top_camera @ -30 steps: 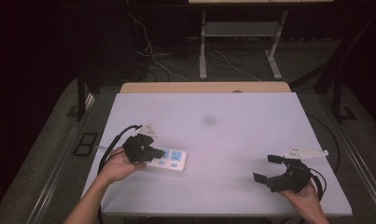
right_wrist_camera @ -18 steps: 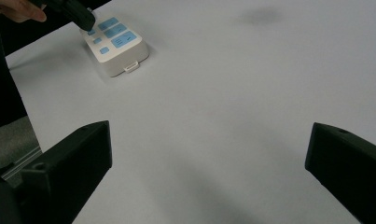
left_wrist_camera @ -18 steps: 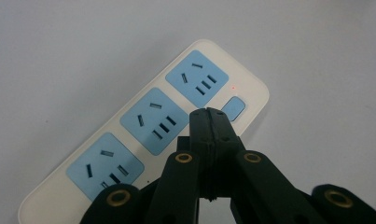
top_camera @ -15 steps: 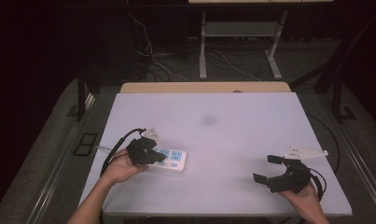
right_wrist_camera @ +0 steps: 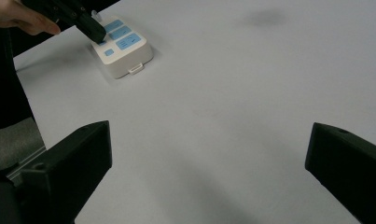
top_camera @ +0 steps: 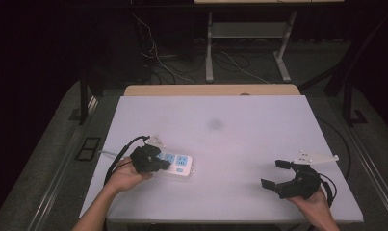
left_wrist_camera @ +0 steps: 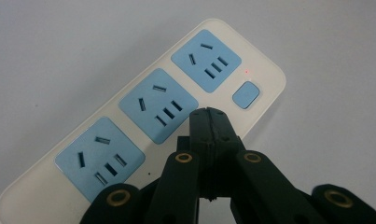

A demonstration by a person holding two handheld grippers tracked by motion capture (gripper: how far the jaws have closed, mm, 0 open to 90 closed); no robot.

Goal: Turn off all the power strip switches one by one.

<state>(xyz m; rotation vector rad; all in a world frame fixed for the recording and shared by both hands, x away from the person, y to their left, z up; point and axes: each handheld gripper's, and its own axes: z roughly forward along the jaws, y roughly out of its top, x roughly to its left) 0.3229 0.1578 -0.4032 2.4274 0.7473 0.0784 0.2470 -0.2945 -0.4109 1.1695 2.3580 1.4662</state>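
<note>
Left gripper (left_wrist_camera: 209,114) has its fingers pressed together, tip over the white plastic power strip with three blue sockets (left_wrist_camera: 143,107) at the white table's (top_camera: 239,144) front-left. Risk: tip misses the blue switch button (left_wrist_camera: 246,94) and shoves the light strip sideways. Right gripper (top_camera: 280,174) idles, fingers spread, holding nothing.

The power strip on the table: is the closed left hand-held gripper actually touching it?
Cannot tell. In the left gripper view the shut left hand-held gripper overlaps the power strip beside its middle socket, with no plain contact or gap.
</note>
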